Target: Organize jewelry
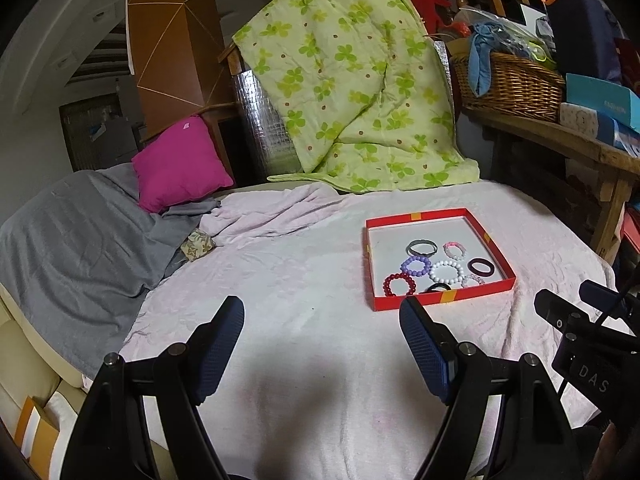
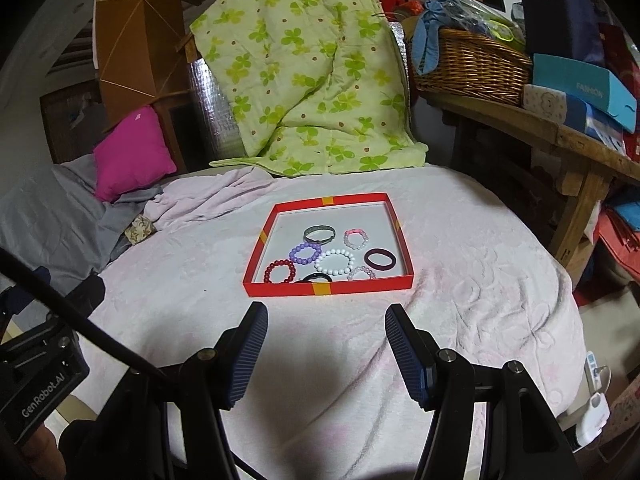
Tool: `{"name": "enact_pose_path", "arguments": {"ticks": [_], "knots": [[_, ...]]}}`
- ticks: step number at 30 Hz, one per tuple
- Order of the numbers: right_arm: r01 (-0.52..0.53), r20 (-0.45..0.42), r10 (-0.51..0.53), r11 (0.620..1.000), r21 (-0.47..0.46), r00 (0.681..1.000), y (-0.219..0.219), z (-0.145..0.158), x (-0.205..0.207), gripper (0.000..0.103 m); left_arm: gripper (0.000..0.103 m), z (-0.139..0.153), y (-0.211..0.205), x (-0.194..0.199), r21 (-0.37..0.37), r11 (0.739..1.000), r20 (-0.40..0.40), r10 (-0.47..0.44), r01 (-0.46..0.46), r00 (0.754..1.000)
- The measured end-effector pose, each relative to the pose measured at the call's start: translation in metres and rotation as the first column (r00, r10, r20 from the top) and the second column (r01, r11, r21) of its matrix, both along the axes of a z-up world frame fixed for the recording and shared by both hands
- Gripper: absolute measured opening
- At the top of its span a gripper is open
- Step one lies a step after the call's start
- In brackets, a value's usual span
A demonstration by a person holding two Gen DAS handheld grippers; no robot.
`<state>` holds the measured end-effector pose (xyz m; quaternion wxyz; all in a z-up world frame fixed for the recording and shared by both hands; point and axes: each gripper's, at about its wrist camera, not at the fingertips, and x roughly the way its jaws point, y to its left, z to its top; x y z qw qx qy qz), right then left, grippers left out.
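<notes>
Both black grippers, left gripper and right gripper, are gaping wide, gripping nothing, above the pale pink blanket; beaded bracelets are lying in the shallow red cardboard tray beyond.

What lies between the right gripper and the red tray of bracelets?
Only bare pink blanket separates the right gripper from the red tray, seen in the right wrist view.

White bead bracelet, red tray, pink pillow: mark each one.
white bead bracelet (image 2: 334, 263): right wrist view, on its beads at the near side.
red tray (image 2: 328, 289): right wrist view, near wall.
pink pillow (image 1: 180, 162): left wrist view, middle of its face.
</notes>
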<state>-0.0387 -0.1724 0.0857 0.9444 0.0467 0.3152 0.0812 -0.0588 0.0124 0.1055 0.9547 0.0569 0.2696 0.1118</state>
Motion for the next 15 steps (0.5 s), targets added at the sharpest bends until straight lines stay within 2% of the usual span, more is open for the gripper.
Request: {"name": "enact_pose_path", "arguments": {"ticks": [15], "knots": [[0.011,0.002,-0.011,0.999,-0.034,1.000,0.0053,0.0029,0.0038,0.065,0.081,0.0059,0.0073,0.0047,-0.039,0.999,0.010,-0.016,0.016,1.000]]}}
